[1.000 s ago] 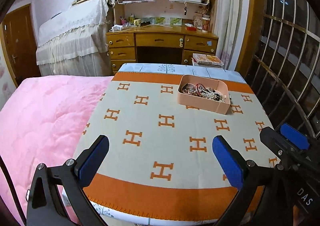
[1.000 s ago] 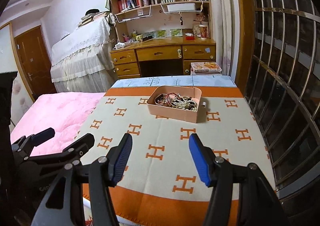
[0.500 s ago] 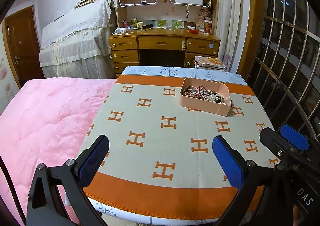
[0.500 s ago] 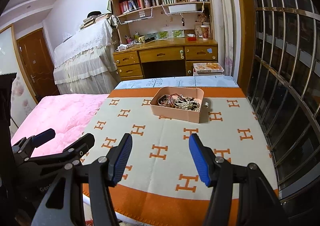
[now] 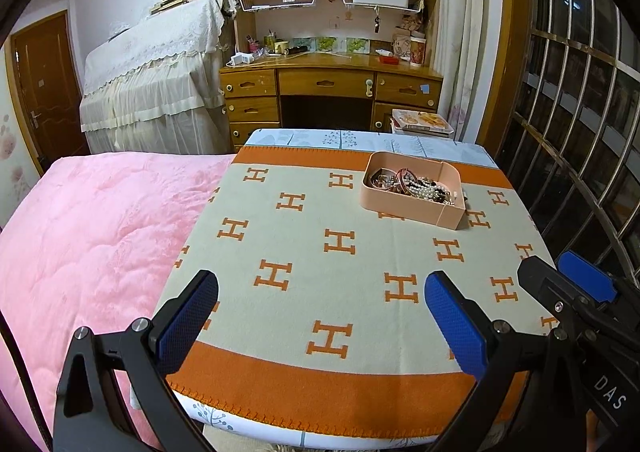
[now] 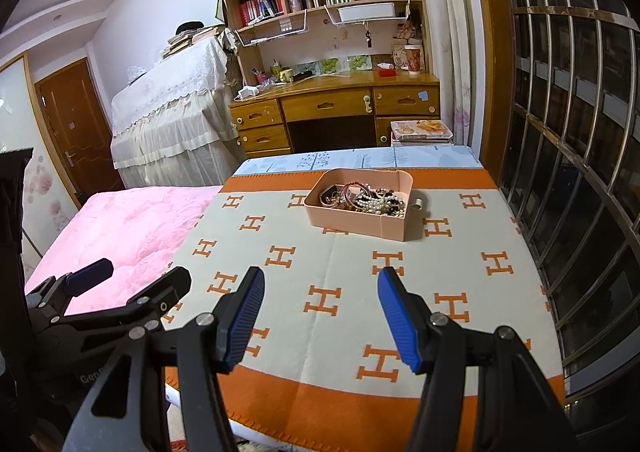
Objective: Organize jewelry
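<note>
Two grippers hang above the near end of a cream blanket (image 5: pixel 320 236) patterned with orange H marks and banded in orange at both ends. The left gripper (image 5: pixel 320 320) has its blue pads spread wide, with nothing between them but blanket. The right gripper (image 6: pixel 320 316) stands released too, its blue pads apart at a moderate gap and empty; in the left wrist view it shows at the right edge, just beside the left one.

Toward the blanket's far end, right of its middle, sits a pale pink tray (image 5: pixel 380 200), well apart from both grippers. Inside the tray lies a tangled heap of jewelry (image 5: pixel 412 184): a white pearl strand (image 6: pixel 380 204), reddish-brown bangles or cords, and darker pieces that cannot be told apart. Just beyond the tray's right wall, on the blanket, lies a small pale ring-shaped thing (image 6: pixel 417 205); what it is cannot be told.

Left of the blanket spreads a pink quilt (image 5: pixel 88 244). Beyond the blanket's far edge stand a wooden desk (image 5: pixel 328 84) with drawers, bookshelves above it, and a piece of furniture draped in a white lace cover (image 5: pixel 156 80) to the desk's left. Right of the blanket runs a barred window (image 6: pixel 572 156).
</note>
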Demonstrator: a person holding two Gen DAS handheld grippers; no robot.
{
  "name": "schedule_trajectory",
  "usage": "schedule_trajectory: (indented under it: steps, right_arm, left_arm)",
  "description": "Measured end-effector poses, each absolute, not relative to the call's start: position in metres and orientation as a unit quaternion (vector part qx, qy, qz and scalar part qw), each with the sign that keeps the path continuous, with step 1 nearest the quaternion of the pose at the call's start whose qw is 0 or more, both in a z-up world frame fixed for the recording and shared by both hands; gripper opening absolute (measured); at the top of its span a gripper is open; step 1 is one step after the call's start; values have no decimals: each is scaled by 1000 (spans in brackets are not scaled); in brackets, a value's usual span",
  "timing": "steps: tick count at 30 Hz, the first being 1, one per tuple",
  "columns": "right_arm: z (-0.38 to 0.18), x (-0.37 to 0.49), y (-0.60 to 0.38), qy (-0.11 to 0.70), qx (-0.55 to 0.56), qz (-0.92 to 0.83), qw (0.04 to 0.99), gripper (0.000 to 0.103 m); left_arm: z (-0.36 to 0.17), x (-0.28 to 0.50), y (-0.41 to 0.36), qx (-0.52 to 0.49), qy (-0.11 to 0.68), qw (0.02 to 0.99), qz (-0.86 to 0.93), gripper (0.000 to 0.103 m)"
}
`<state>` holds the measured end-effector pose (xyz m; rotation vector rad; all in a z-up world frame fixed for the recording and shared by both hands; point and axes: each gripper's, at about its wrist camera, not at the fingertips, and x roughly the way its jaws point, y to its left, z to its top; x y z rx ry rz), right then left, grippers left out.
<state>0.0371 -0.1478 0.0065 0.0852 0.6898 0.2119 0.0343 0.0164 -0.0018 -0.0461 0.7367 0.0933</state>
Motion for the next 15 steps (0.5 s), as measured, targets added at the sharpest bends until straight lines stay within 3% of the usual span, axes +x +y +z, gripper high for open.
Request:
schedule_trajectory:
  steps: [15]
  right_arm:
    - [5,36,-144,338,43,105,934,60]
  left_arm:
    - [-5,31,19,-23,360,931,48,102]
